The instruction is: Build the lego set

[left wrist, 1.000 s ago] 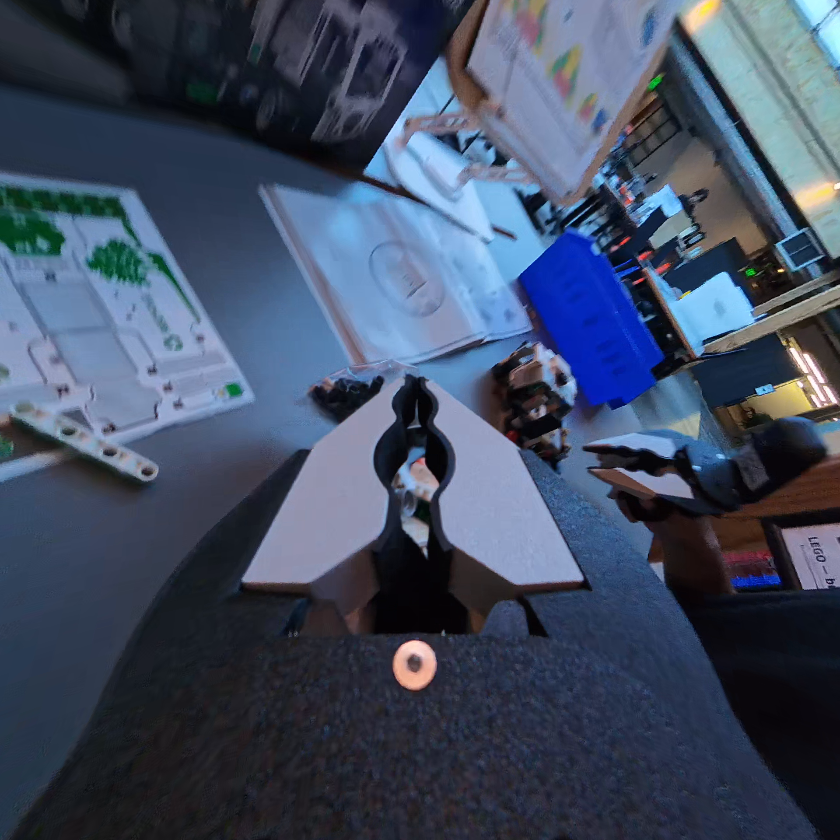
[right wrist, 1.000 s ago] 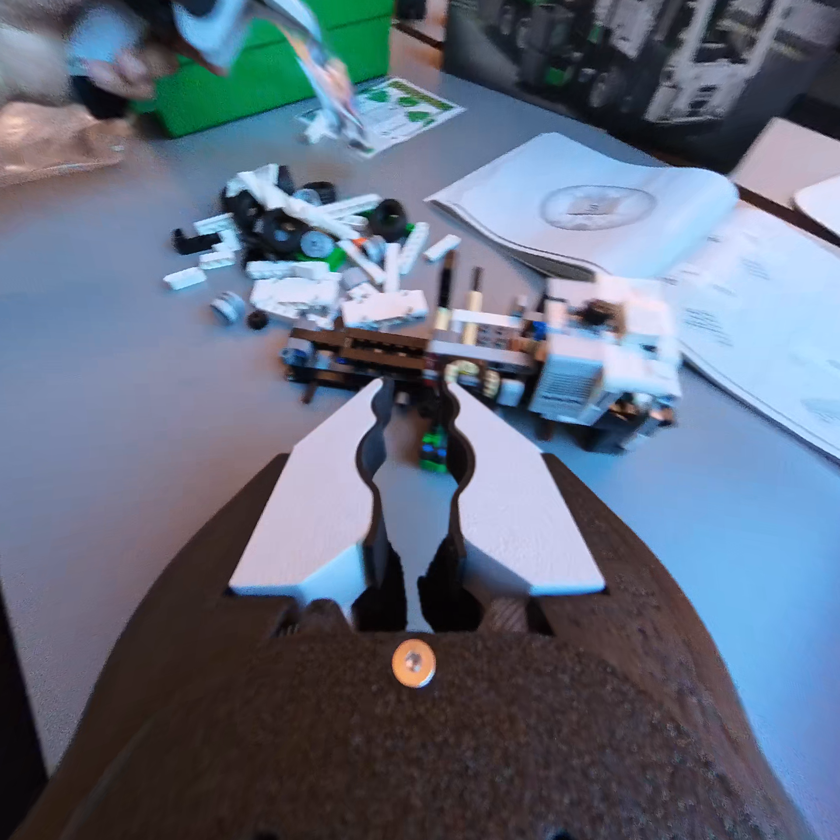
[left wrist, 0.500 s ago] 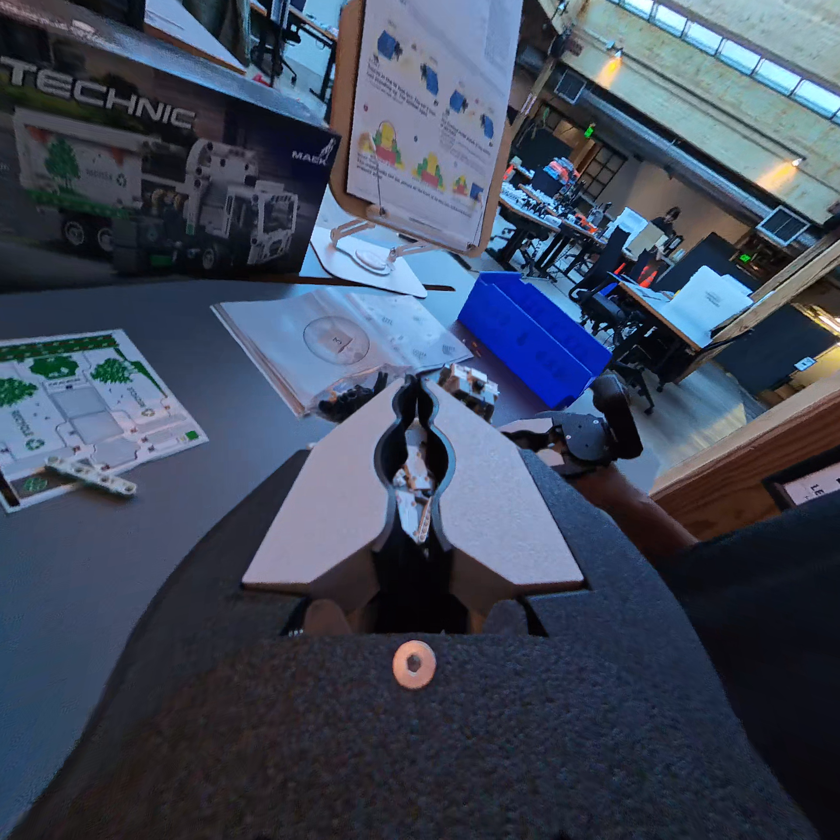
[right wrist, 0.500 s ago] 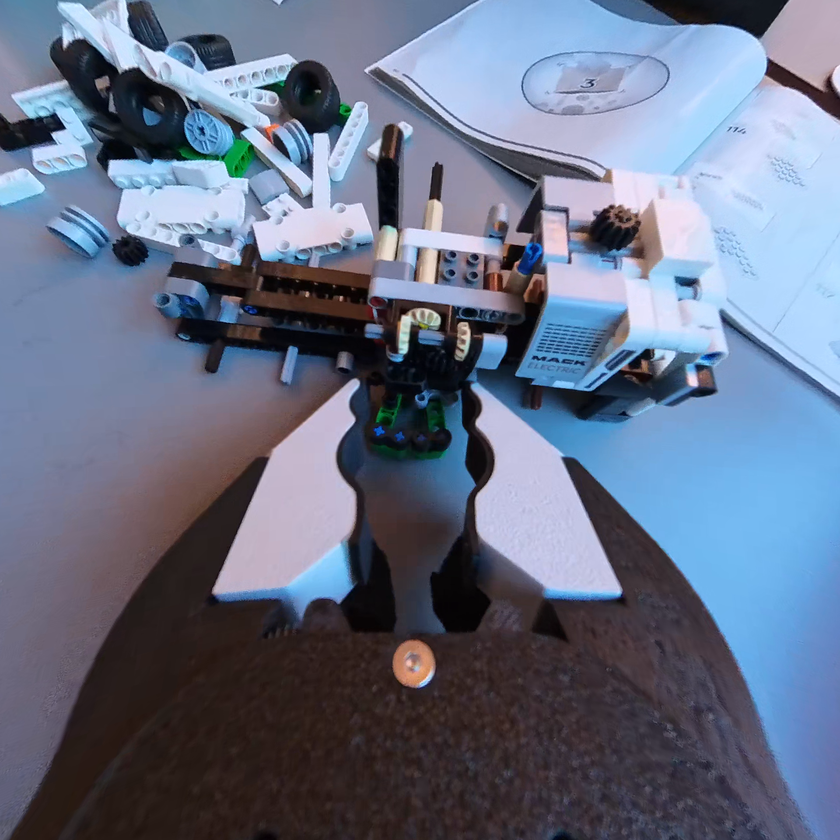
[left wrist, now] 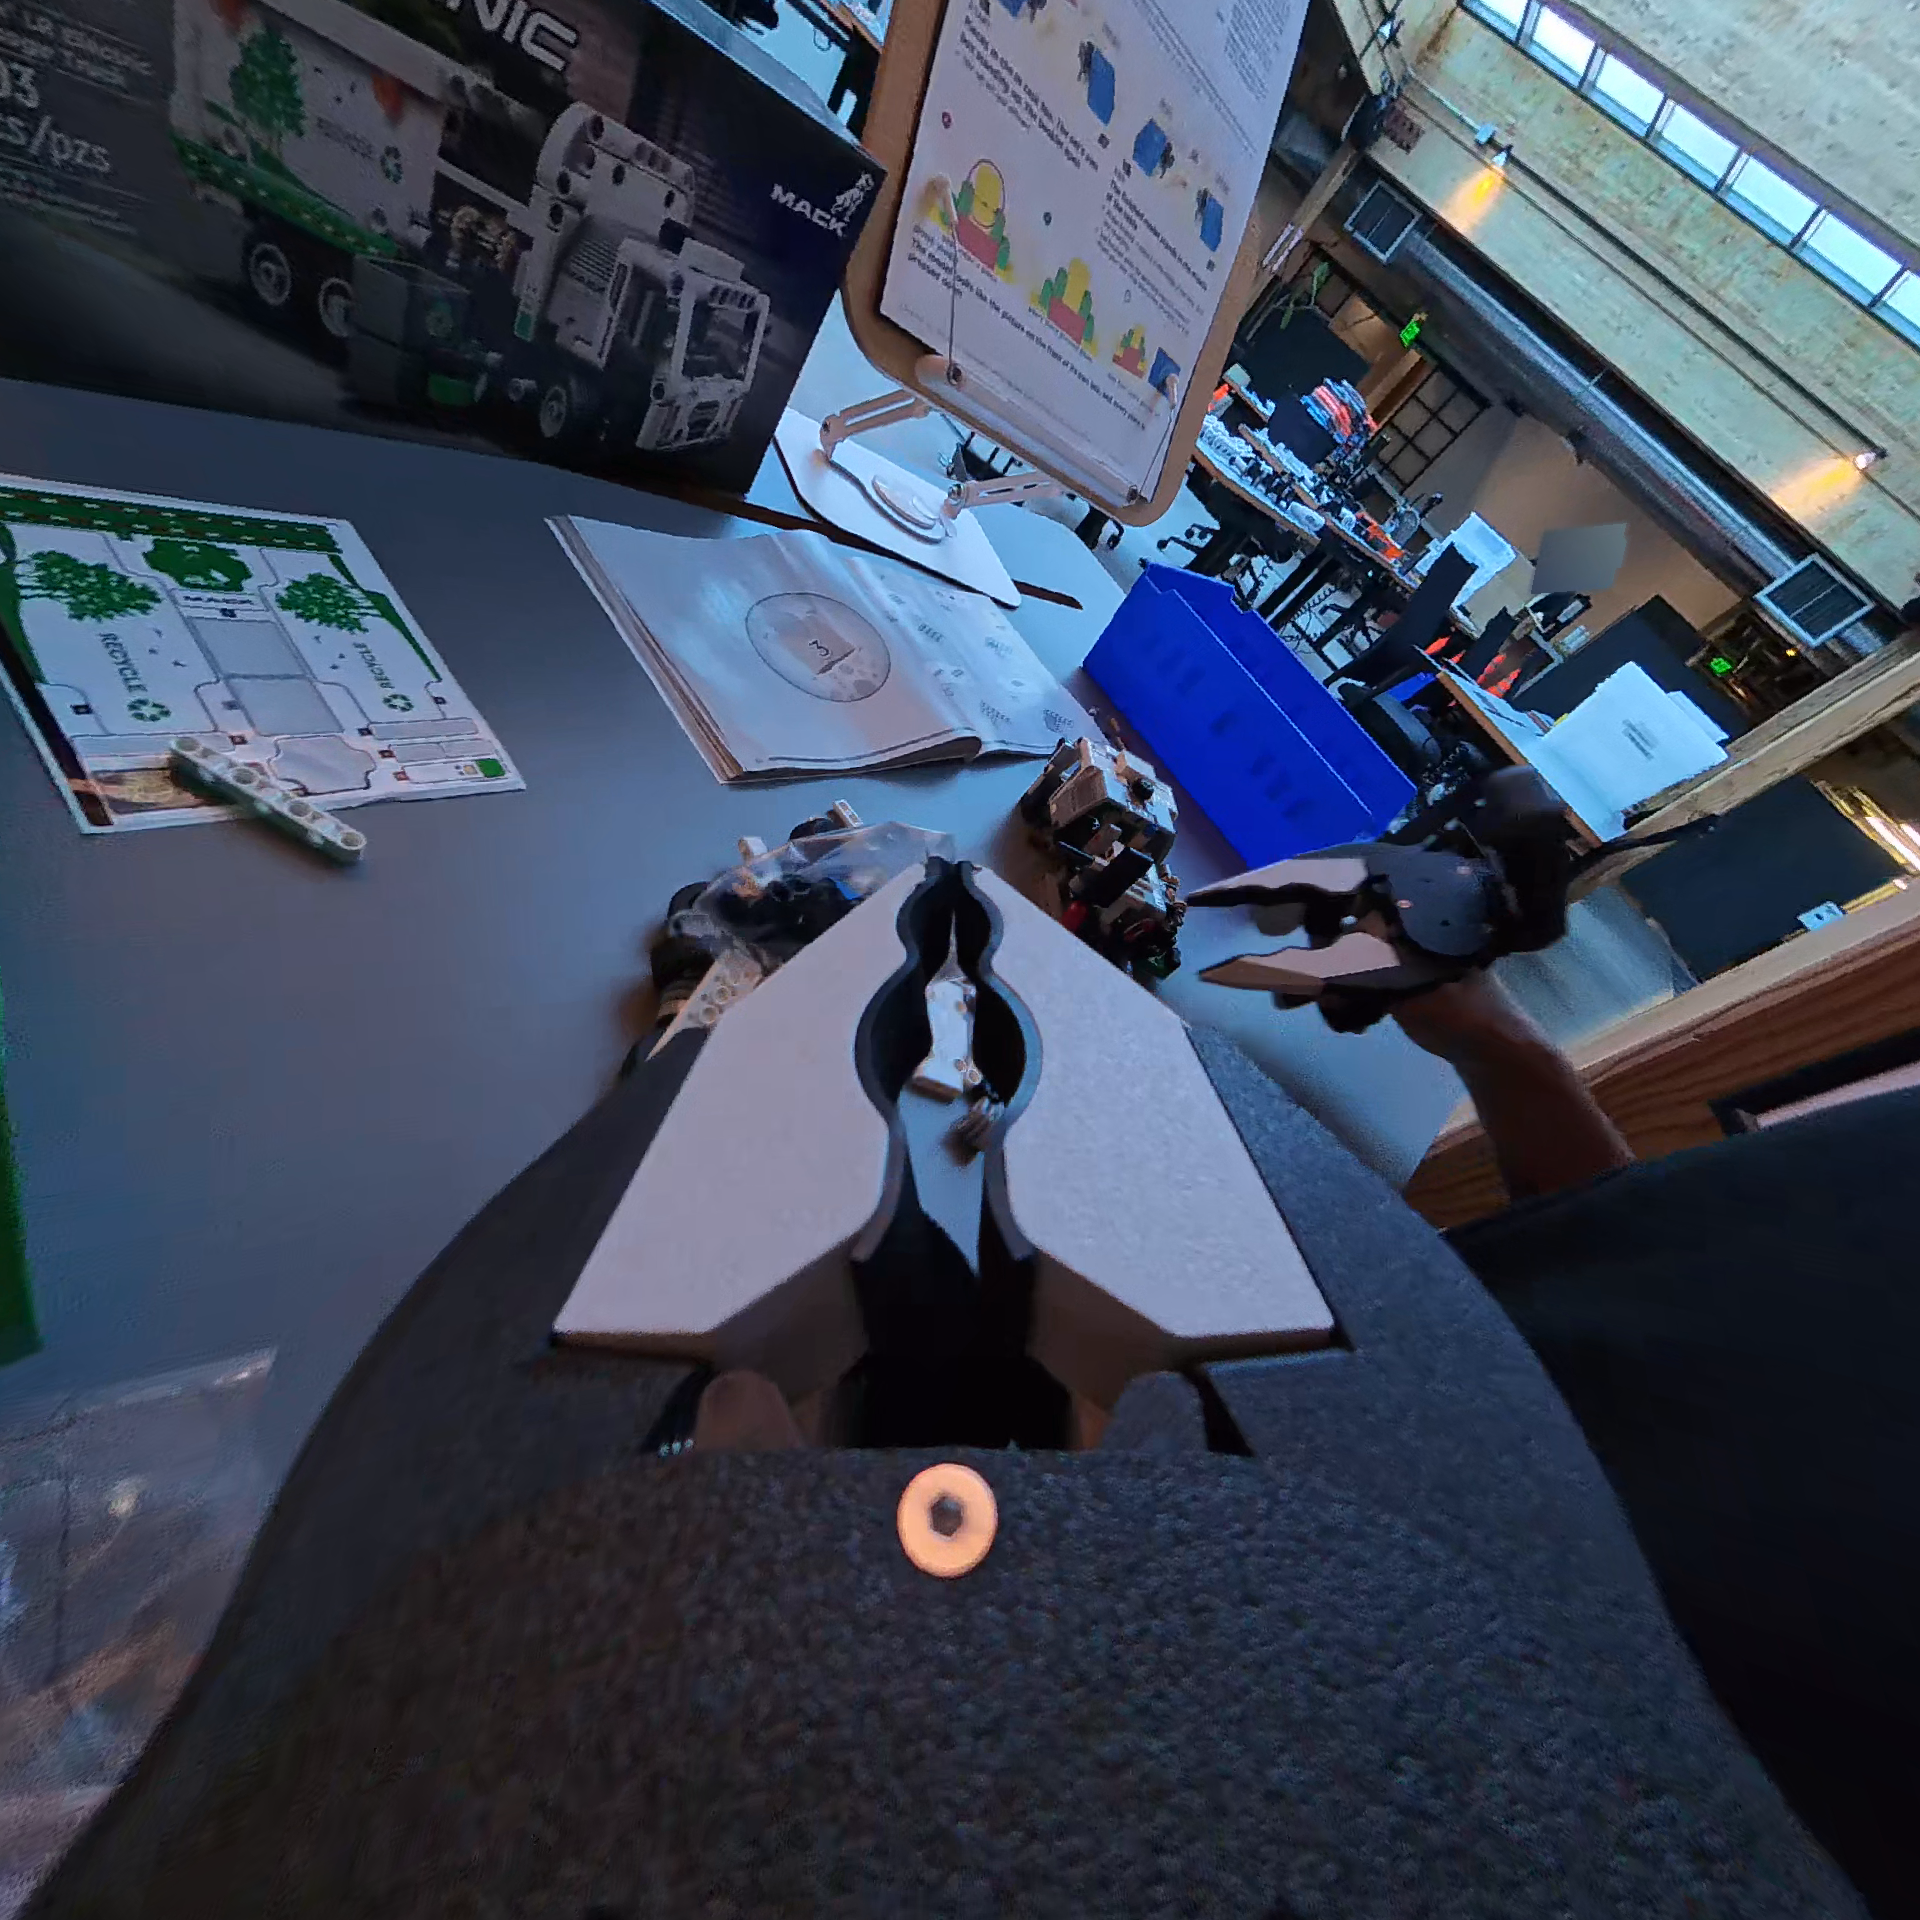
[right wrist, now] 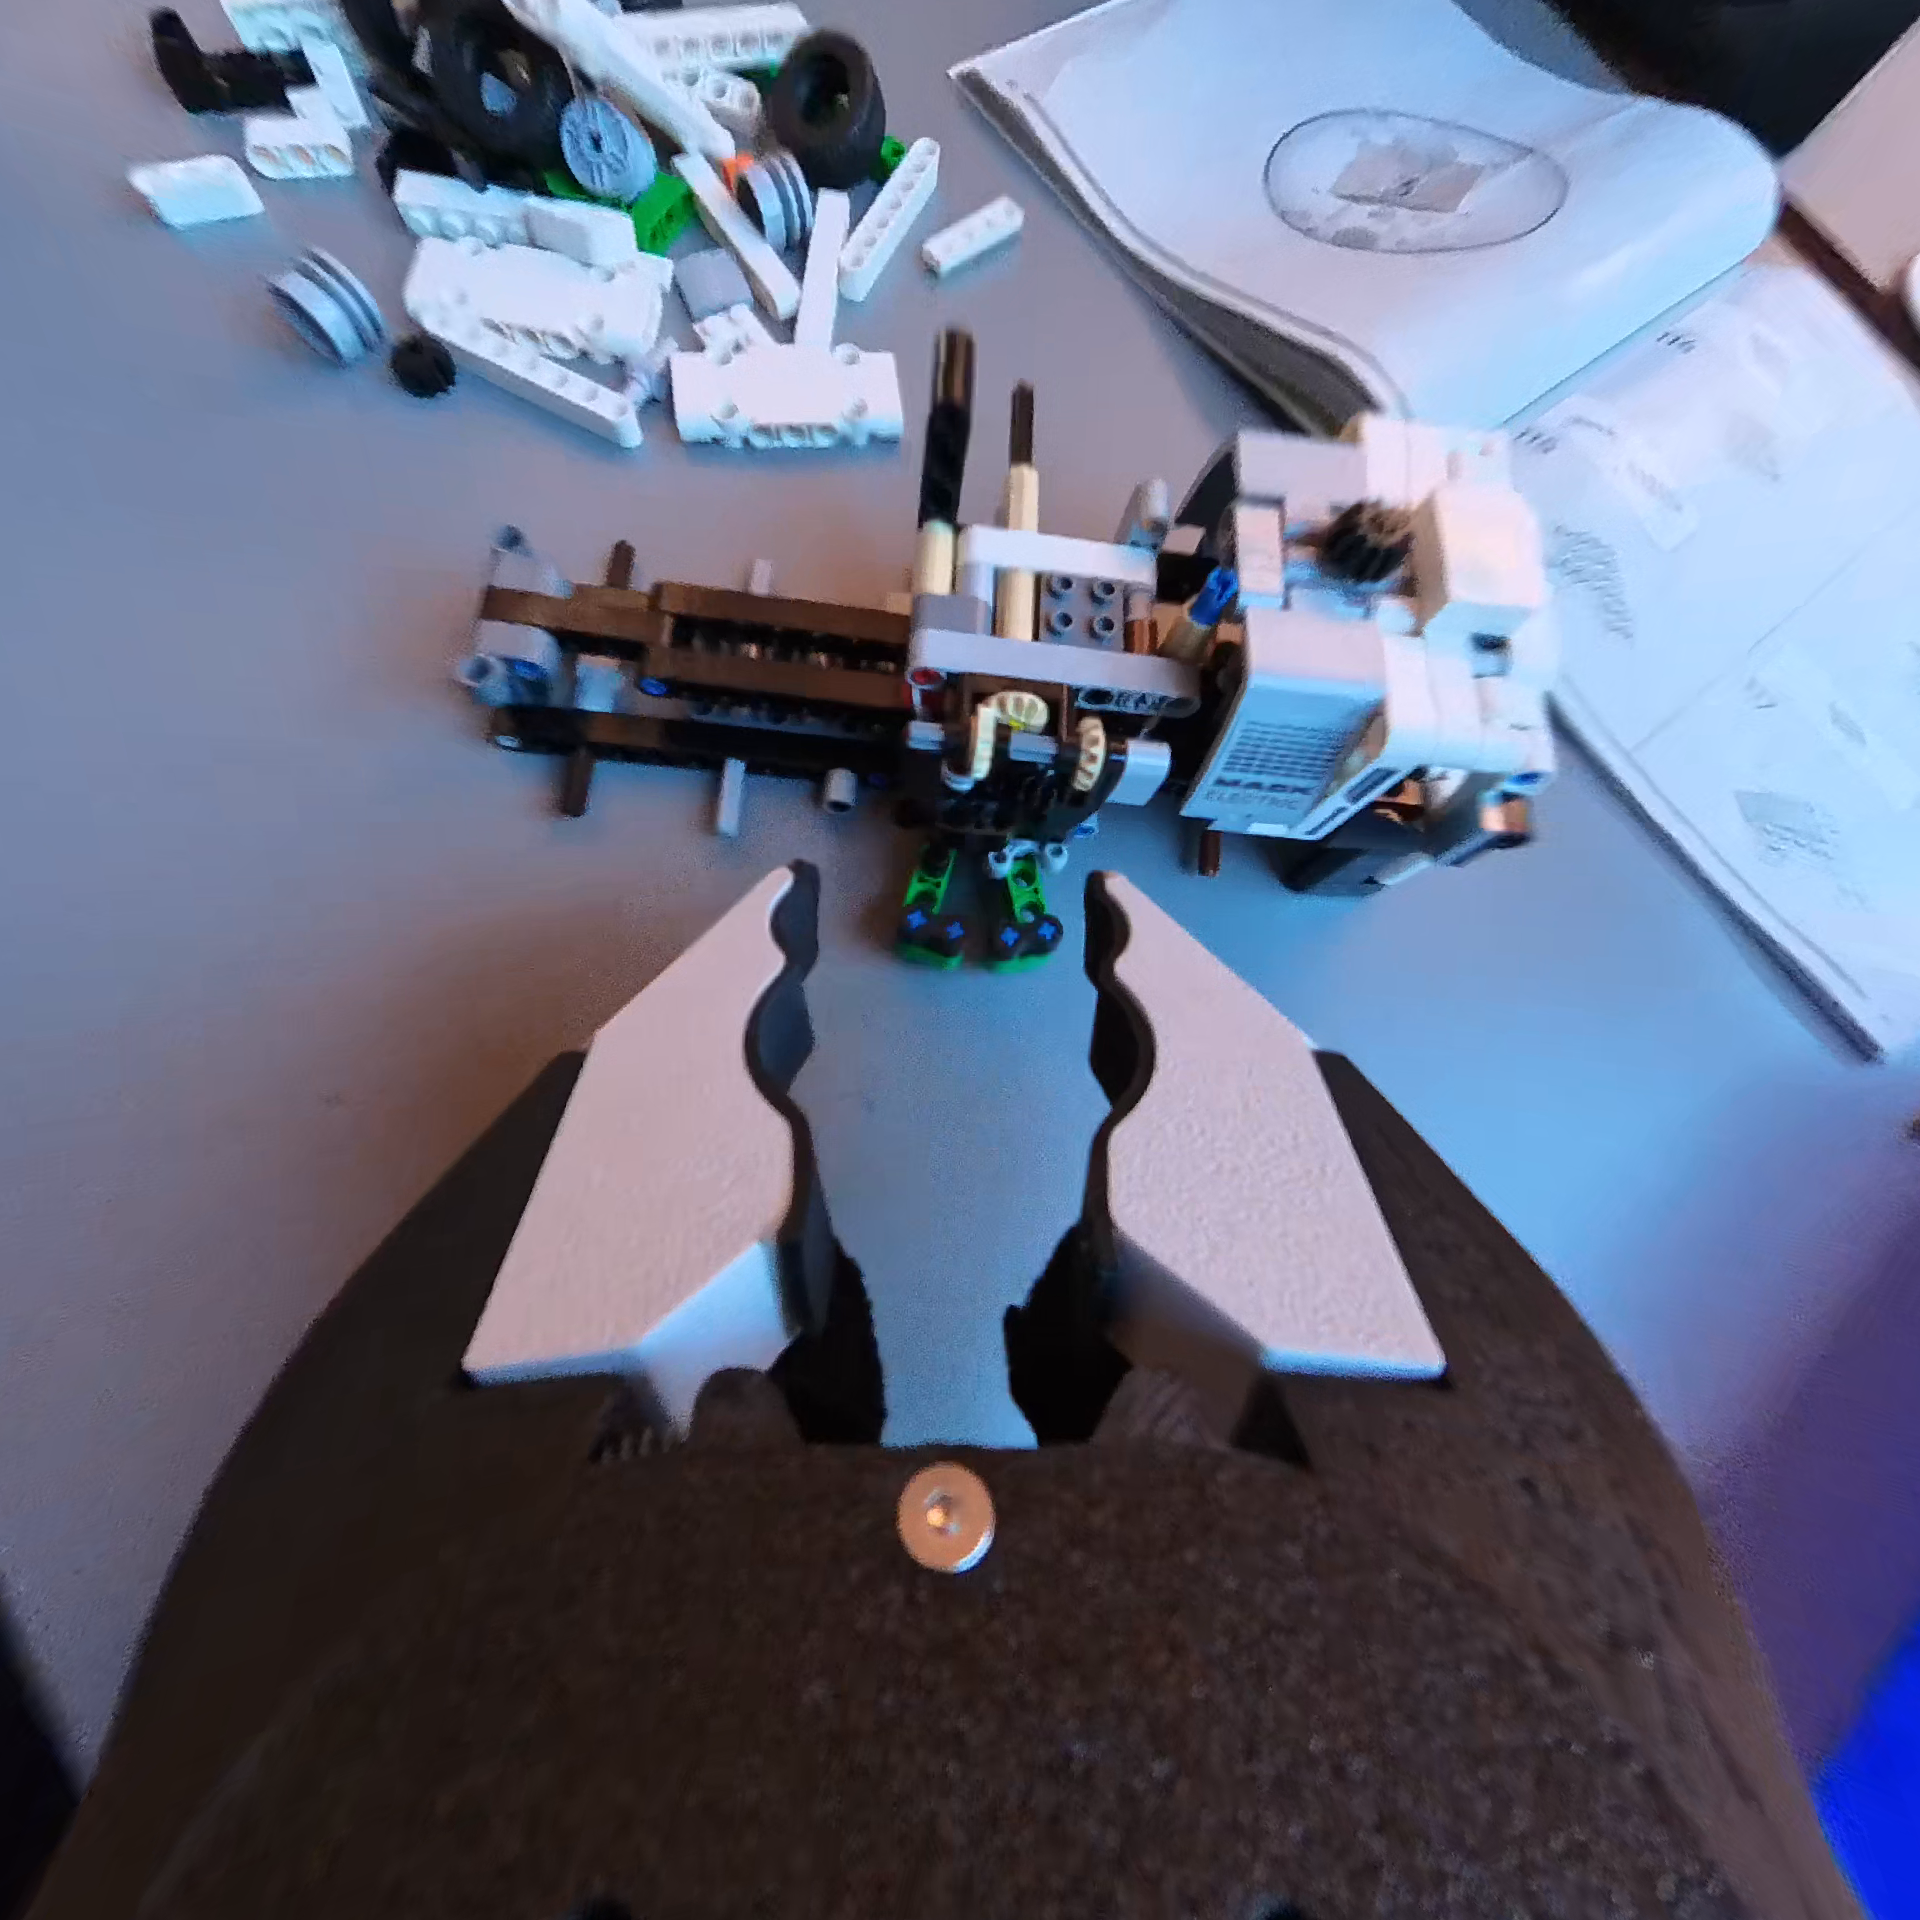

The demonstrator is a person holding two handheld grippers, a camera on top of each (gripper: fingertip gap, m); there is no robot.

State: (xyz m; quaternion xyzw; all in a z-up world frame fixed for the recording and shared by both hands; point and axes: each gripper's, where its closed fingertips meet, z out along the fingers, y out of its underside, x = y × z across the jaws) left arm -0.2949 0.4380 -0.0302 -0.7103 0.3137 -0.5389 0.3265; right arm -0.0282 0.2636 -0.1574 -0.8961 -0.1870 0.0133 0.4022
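Note:
The part-built white and black truck (right wrist: 1039,665) lies on the grey table (right wrist: 260,935), its green end piece (right wrist: 977,925) just beyond my right fingertips. My right gripper (right wrist: 945,883) is open and empty, with its jaws wide. A pile of loose white beams and black tyres (right wrist: 582,208) lies beyond the truck. My left gripper (left wrist: 956,883) is shut, and its tips pinch the edge of a clear plastic bag (left wrist: 821,862) over that pile. The left wrist view also shows the truck (left wrist: 1112,852) and the open right gripper (left wrist: 1236,935) beside it.
An open instruction booklet (left wrist: 821,655) lies behind the truck. A sticker sheet (left wrist: 239,644) with a white beam (left wrist: 270,800) lies at the left. The set's box (left wrist: 416,208), a stand holding a sheet (left wrist: 1070,208) and a blue bin (left wrist: 1236,707) stand farther back. The grippers' ends are close to 35 centimeters from one another.
My right gripper came in close to the truck's green end and opened its jaws wider. My left gripper stayed shut while it swung and levelled over the pile.

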